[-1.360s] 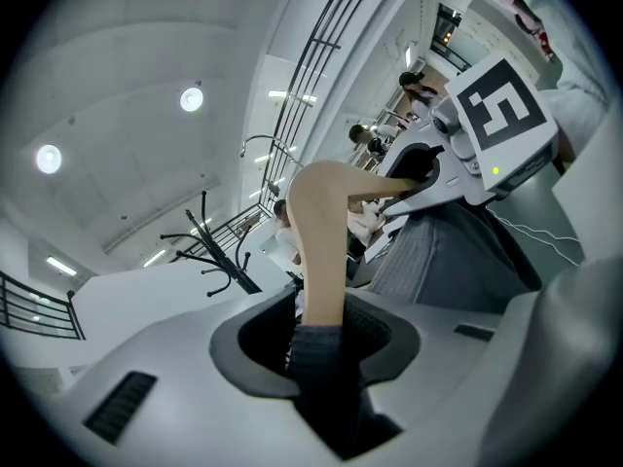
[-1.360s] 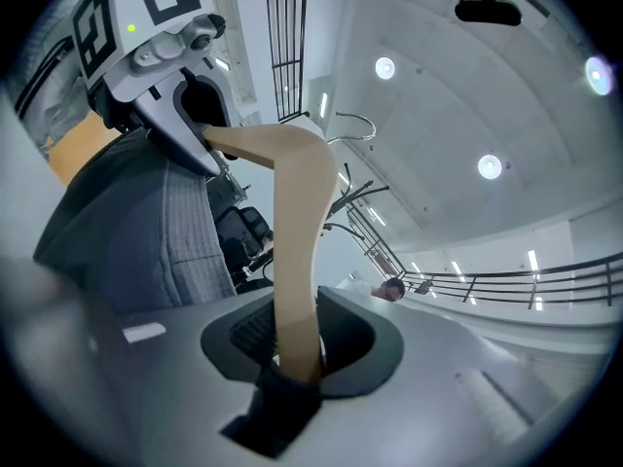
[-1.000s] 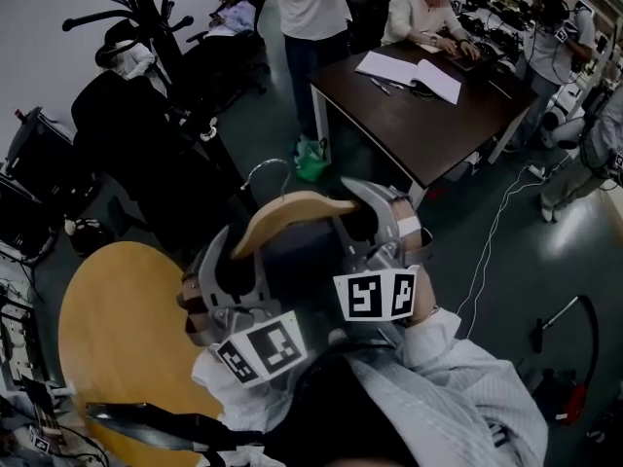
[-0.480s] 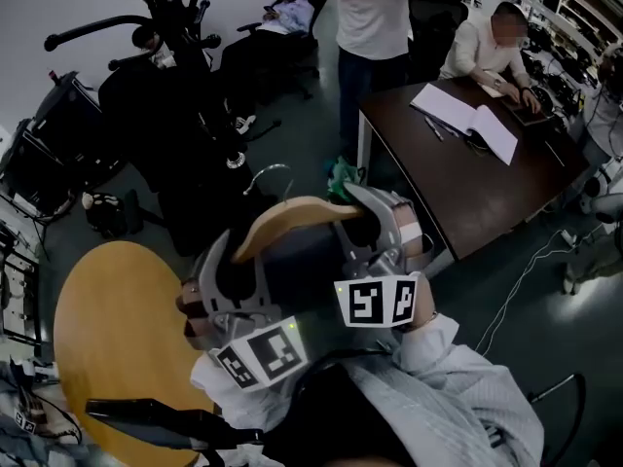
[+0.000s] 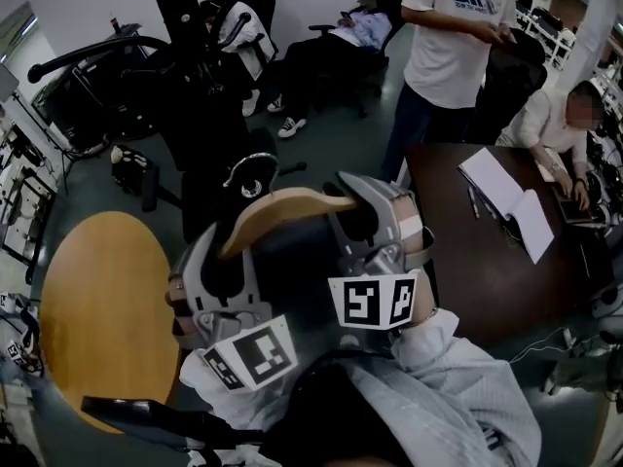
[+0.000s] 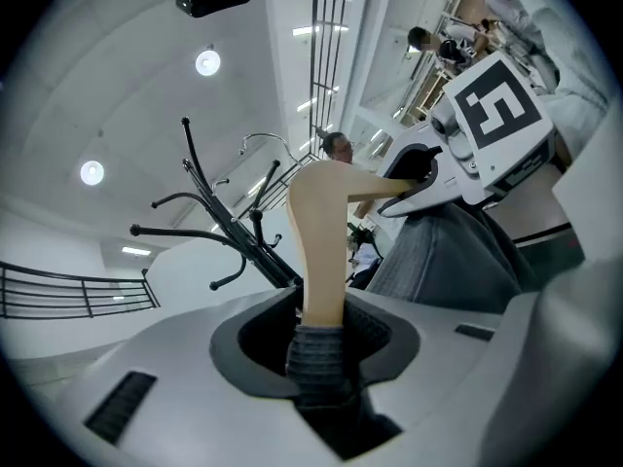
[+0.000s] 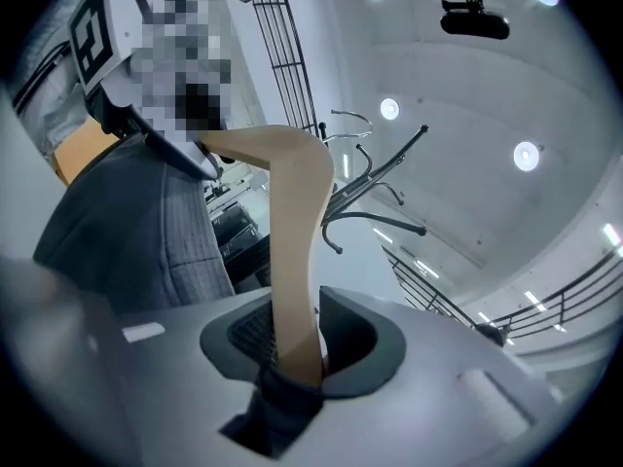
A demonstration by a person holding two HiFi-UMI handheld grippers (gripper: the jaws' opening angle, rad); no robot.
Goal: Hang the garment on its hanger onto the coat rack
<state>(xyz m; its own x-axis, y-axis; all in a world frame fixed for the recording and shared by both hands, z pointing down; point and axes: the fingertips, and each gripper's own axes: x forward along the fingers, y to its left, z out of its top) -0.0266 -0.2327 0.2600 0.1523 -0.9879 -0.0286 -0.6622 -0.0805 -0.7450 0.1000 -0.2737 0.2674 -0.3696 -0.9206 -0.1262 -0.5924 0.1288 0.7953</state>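
A curved wooden hanger (image 5: 282, 209) with a metal hook (image 5: 255, 163) carries a dark grey garment (image 5: 292, 280) and is held up in front of me. My left gripper (image 5: 226, 256) is shut on the hanger's left end, my right gripper (image 5: 355, 207) on its right end. In the left gripper view the hanger arm (image 6: 321, 251) rises out of the jaws of the left gripper (image 6: 316, 334), wrapped in grey cloth there. The right gripper view shows the right gripper (image 7: 297, 348) clamping the hanger (image 7: 297, 251) the same way. The black coat rack (image 5: 180, 8) stands ahead to the left, its curved arms (image 6: 195, 232) spread.
Dark clothes (image 5: 209, 129) hang low on the rack. A round wooden table (image 5: 97, 300) is at my left, a dark desk (image 5: 496, 280) with papers at my right. A person in a white T-shirt (image 5: 453, 37) stands beyond the desk; another sits at it.
The view has swung: the coat rack now stands nearer and more central, and the desk has slid to the right. Both grippers keep the same hold on the hanger.
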